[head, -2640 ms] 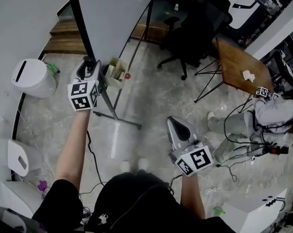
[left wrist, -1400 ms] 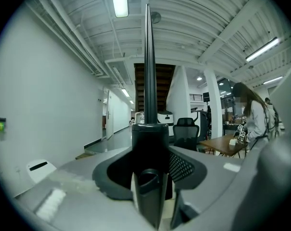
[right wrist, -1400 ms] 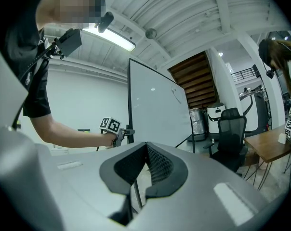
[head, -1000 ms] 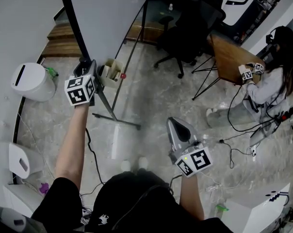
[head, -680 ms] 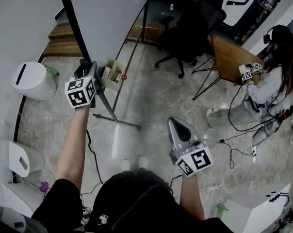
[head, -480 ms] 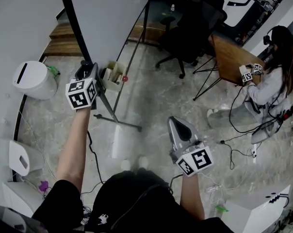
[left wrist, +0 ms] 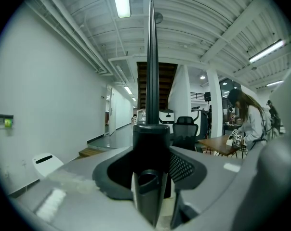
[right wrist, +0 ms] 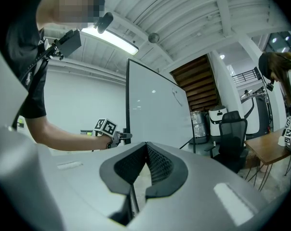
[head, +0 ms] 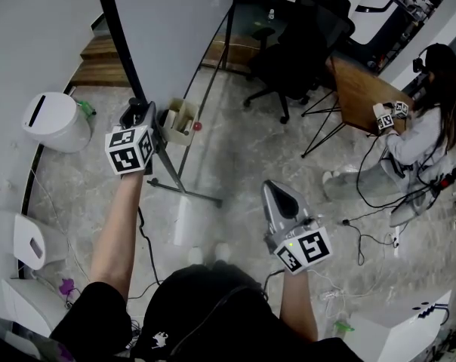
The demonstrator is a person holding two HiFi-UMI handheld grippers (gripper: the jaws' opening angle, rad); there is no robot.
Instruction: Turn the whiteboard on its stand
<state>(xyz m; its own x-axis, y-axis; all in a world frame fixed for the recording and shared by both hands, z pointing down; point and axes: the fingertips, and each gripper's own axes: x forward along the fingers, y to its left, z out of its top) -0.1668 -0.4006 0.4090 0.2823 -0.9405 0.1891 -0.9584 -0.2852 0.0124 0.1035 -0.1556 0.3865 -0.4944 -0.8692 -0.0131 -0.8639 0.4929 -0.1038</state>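
Note:
The whiteboard (head: 171,21) stands on its wheeled stand (head: 184,194), its white face turned toward me, with a black frame edge (head: 119,32) along its left side. My left gripper (head: 140,113) is shut on that frame edge low down; in the left gripper view the black edge (left wrist: 152,71) runs straight up from between the jaws of that left gripper (left wrist: 152,134). My right gripper (head: 278,196) hangs lower and nearer to me, apart from the board, shut with nothing in it. From the right gripper view the whiteboard (right wrist: 155,112) and the left gripper (right wrist: 117,136) show beyond the closed right gripper (right wrist: 146,146).
A small tray with markers (head: 180,118) hangs under the board. A white bin (head: 50,121) stands left, wooden steps (head: 100,55) behind. A black office chair (head: 303,44), a wooden table (head: 368,96) and a seated person (head: 424,138) are right. Cables (head: 364,240) lie on the floor.
My left gripper stays clamped on the frame edge and has drifted slightly down and right in view. The right gripper has not moved. The seated person has sat upright at the table.

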